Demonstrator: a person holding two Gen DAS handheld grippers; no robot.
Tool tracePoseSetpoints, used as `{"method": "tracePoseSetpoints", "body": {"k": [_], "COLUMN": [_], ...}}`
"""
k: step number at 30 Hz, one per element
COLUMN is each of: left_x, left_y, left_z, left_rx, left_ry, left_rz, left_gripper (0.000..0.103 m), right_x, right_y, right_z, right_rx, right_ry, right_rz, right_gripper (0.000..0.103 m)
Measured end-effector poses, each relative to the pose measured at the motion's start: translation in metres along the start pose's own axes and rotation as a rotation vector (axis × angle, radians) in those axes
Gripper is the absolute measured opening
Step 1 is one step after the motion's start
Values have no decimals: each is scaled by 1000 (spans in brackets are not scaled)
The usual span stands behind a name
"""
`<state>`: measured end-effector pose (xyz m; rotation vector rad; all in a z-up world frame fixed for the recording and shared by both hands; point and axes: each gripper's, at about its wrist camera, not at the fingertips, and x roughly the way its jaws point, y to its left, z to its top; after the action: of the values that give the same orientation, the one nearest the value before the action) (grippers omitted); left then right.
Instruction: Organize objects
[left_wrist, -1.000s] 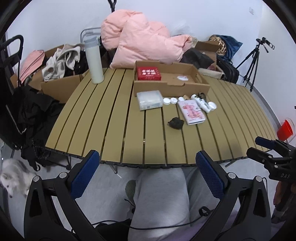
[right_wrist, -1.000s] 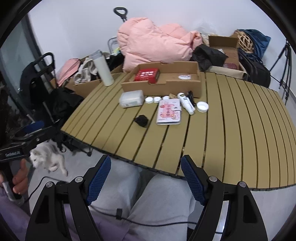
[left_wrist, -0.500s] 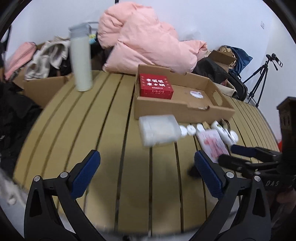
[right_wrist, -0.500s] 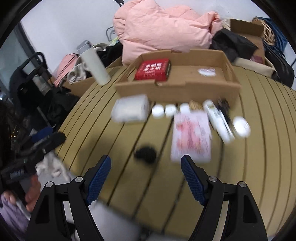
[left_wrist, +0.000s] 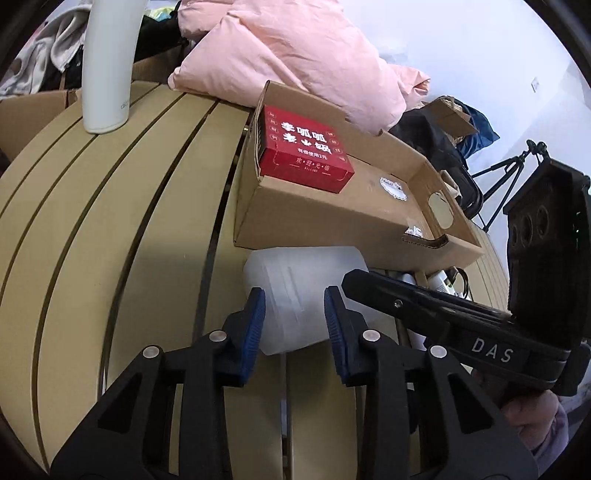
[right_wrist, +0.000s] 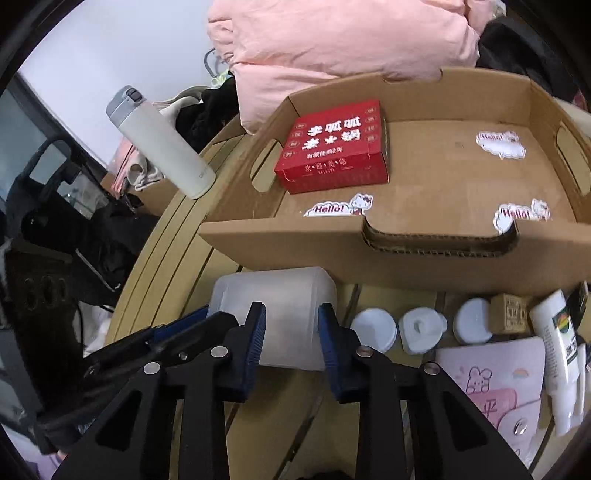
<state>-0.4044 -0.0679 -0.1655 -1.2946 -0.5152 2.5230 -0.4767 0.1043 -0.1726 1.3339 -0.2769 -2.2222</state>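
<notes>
**Both grippers closing around the plastic box**

The translucent white plastic box (left_wrist: 295, 291) is sitting on the tan slatted desk (left_wrist: 110, 221), just before the brown cardboard tray (right_wrist: 424, 251). Its near edge is hidden behind the blue pads. The left gripper (left_wrist: 294, 321) and right gripper (right_wrist: 290, 332) are closing with the box between them, seemingly not yet pressing.

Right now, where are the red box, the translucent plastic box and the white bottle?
red box (right_wrist: 334, 146): right wrist view, printed top face.
translucent plastic box (right_wrist: 284, 295): right wrist view, frosted lid.
white bottle (left_wrist: 107, 66): left wrist view, mid body.
</notes>
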Motion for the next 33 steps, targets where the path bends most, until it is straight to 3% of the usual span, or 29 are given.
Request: {"method": "tracePoseSetpoints", "body": {"k": [3, 10, 13, 16, 23, 33], "left_x": [-20, -85, -91, -88, -58, 28], "left_y": [-8, -56, -74, -86, -86, -34], "left_z": [2, 22, 45, 71, 103, 104], "left_rx": [1, 69, 91, 101, 135, 57], "left_ry": [-35, -153, -177, -190, -152, 32], "left_rz": [-8, -84, -120, -100, -50, 83], "left_gripper": [26, 26, 26, 26, 26, 24], "right_x": [-7, -93, -123, -135, -116, -15], "right_y": [4, 38, 38, 34, 20, -8], "right_z": [1, 5, 18, 40, 73, 88], "right_rx": [10, -33, -19, -8, 19, 86], "right_ry": [-4, -155, -197, -207, -189, -10], "right_rz": [-1, 21, 27, 29, 37, 30], "right_gripper": [32, 32, 32, 32, 32, 32]}}
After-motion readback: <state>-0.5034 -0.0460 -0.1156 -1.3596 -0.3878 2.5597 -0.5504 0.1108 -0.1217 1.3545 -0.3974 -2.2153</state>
